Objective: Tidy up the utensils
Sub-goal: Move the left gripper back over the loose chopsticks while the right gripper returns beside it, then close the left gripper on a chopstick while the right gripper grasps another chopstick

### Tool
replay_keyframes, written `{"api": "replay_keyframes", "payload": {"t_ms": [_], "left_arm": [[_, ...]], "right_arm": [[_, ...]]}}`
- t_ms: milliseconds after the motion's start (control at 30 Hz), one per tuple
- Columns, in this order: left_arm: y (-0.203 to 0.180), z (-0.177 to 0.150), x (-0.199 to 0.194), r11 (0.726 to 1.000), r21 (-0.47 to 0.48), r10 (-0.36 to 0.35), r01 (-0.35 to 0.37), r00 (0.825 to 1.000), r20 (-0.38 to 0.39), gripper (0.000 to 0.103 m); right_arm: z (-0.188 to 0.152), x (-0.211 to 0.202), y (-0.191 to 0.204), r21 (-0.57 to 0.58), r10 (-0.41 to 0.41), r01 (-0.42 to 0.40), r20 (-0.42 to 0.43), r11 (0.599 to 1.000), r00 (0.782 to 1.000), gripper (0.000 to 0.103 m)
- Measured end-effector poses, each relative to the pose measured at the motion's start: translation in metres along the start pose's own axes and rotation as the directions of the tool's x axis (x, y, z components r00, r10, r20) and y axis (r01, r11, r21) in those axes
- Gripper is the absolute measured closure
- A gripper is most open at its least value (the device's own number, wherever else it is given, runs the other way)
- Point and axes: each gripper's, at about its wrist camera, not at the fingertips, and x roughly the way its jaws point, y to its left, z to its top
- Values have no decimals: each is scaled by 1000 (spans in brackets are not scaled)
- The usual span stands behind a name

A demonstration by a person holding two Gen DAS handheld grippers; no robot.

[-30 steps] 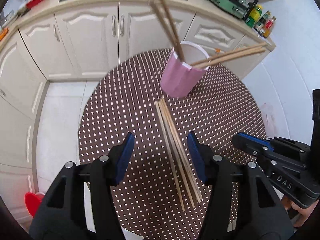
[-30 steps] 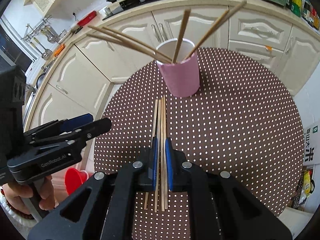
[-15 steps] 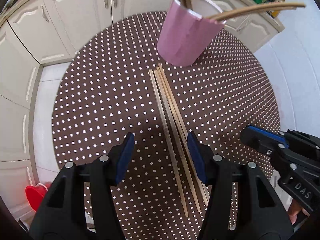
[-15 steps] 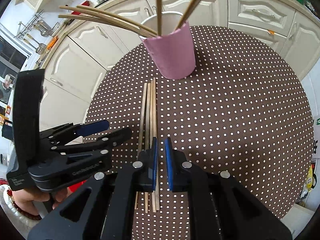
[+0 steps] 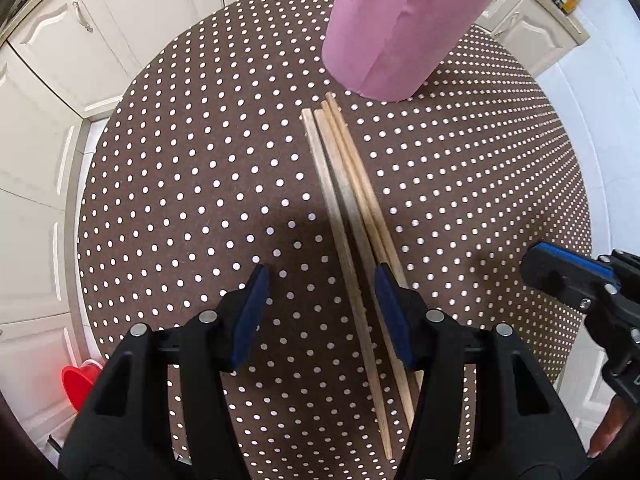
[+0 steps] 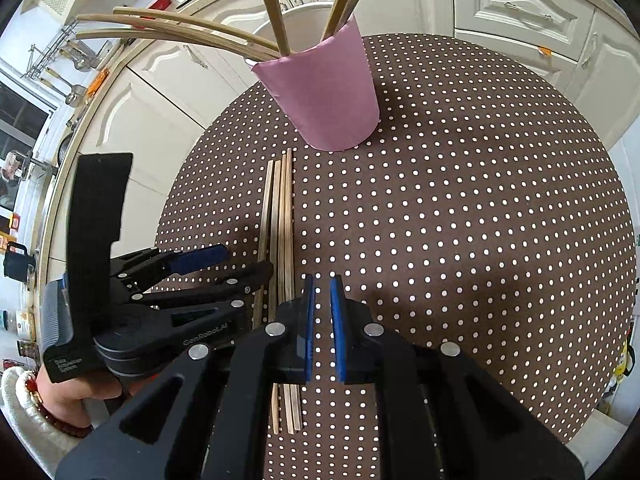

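Several wooden chopsticks (image 5: pixel 352 216) lie side by side on the round brown polka-dot table (image 5: pixel 180 168), ends toward a pink cup (image 5: pixel 396 28) holding several more chopsticks. My left gripper (image 5: pixel 320 284) is open, low over the table, its right finger over the loose chopsticks. In the right wrist view the loose chopsticks (image 6: pixel 280 216), the cup (image 6: pixel 328 96) and the left gripper (image 6: pixel 224 260) show. My right gripper (image 6: pixel 322 300) is nearly shut and empty, just right of the loose chopsticks; it also shows in the left wrist view (image 5: pixel 560 268).
White kitchen cabinets (image 5: pixel 132 20) stand behind the table. A red container (image 5: pixel 80 380) sits on the floor at the left. The table's right half (image 6: pixel 480 220) is bare cloth. Utensils hang on a wall rack (image 6: pixel 60 60) far left.
My left gripper has moved forward and down toward the loose chopsticks. My right gripper has shifted right, off the chopsticks, and closer to the cup.
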Motion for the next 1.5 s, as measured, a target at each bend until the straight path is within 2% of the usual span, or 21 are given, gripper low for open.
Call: {"api": "replay_keyframes", "payload": {"t_ms": [467, 700, 1167, 1433, 1500], "left_arm": [[5, 11, 2, 1000, -2, 0, 0, 1000, 9, 48], [15, 9, 0, 1000, -7, 30, -30, 1000, 2, 49], [46, 9, 0, 998, -59, 21, -21, 1000, -3, 49], [59, 36, 0, 996, -87, 37, -36, 999, 3, 52], [62, 41, 1, 995, -87, 48, -48, 999, 6, 56]], "right_arm": [[17, 19, 11, -34, 24, -25, -38, 999, 999, 95], [23, 34, 20, -59, 40, -44, -63, 997, 997, 95], [42, 73, 36, -96, 15, -27, -120, 995, 993, 95], [60, 85, 38, -98, 6, -19, -132, 995, 991, 95], [63, 88, 40, -99, 11, -26, -141, 995, 990, 95]]}}
